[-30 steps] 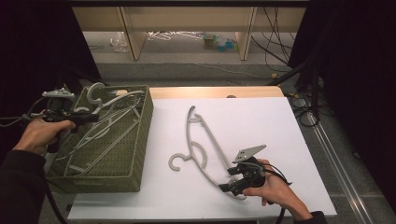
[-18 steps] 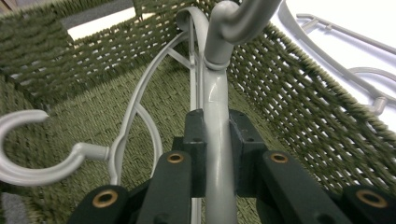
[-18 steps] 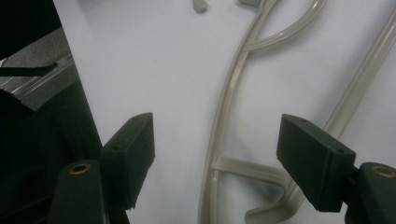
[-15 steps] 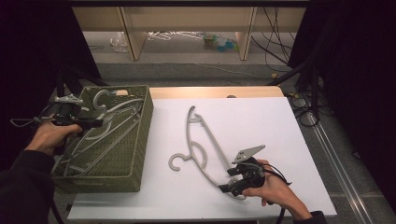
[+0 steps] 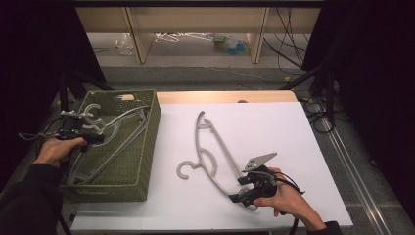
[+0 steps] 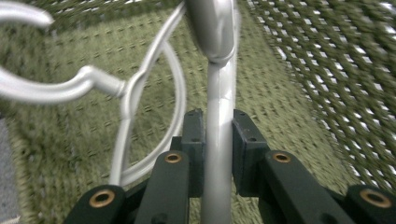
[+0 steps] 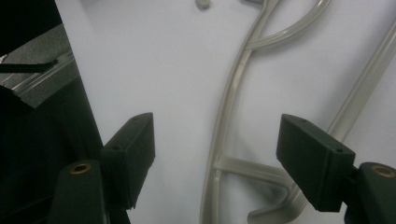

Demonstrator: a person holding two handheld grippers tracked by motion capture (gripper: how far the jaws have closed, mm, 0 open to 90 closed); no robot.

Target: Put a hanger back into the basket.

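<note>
Table [image 5: 293, 122], white-topped, is bearing one green woven basket [image 5: 142, 147] at its left edge and one pale hanger [image 5: 218, 147] lying flat near its centre. Basket is holding grey hangers [image 5: 117, 122], at least two, overlapping so that an exact count cannot be told. Two grippers are working, one in each hand. Left gripper [image 5: 80, 137] is reaching over the basket's left side; in the left gripper view its jaws are standing narrow, clamping the bar of a grey hanger [image 6: 217, 154] above the basket floor [image 6: 289, 116]. Right gripper [image 5: 247, 188] is sitting at the pale hanger's near end; in the right gripper view its jaws are standing wide apart over the table [image 7: 154, 60], straddling the pale hanger [image 7: 229, 102] without touching it.
</note>
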